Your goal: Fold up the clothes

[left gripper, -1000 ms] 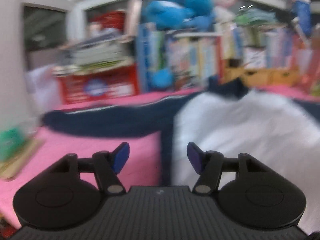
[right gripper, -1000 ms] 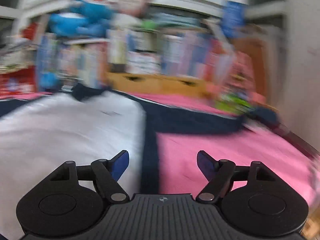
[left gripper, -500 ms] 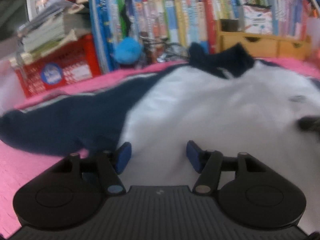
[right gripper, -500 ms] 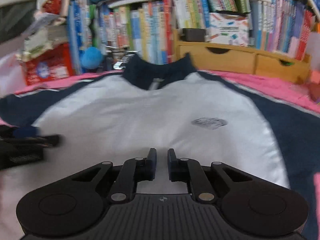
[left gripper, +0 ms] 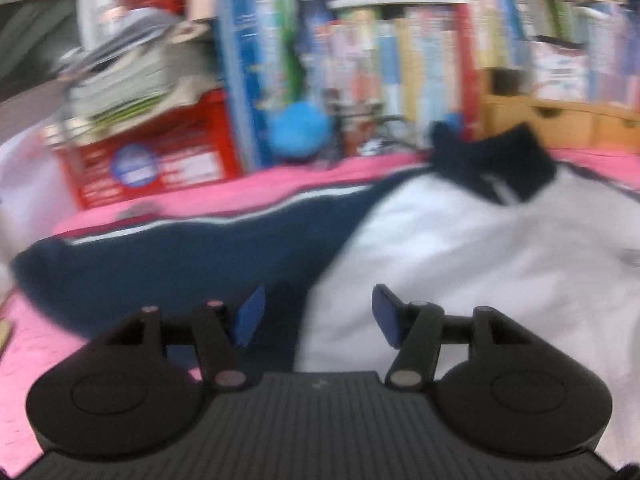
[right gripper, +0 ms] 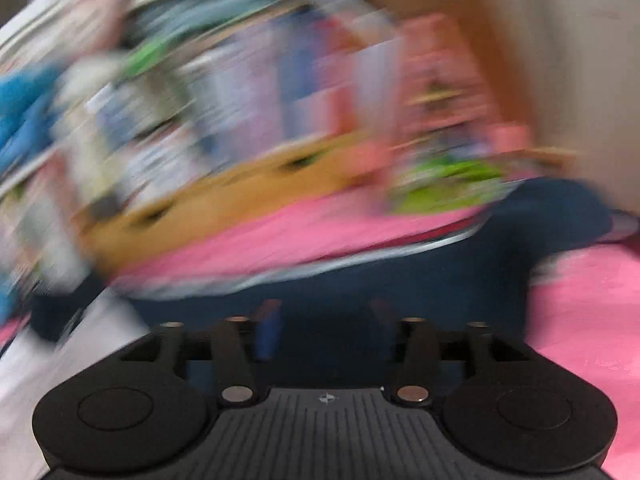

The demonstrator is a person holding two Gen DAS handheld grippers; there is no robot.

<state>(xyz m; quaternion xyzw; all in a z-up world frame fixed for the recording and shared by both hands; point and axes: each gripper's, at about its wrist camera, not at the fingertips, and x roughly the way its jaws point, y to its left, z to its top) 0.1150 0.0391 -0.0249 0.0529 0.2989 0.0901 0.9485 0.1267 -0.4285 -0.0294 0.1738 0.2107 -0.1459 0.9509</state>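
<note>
Right now our shirt [left gripper: 460, 248] lies flat on the pink cover [left gripper: 48, 356]. Our left gripper [left gripper: 318, 312] is closing, still apart over the armpit seam; our right gripper [right gripper: 324, 328] is opening above the navy sleeve [right gripper: 460, 276]. Pinching both layers could drag the whole shirt.

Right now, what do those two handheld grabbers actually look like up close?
Both look alike. The left gripper and the right gripper each have a black ribbed plastic body, two round black discs at the sides, black jointed links with silver pins, and two fingers tipped with blue pads. No cables or sleeves show.
</note>
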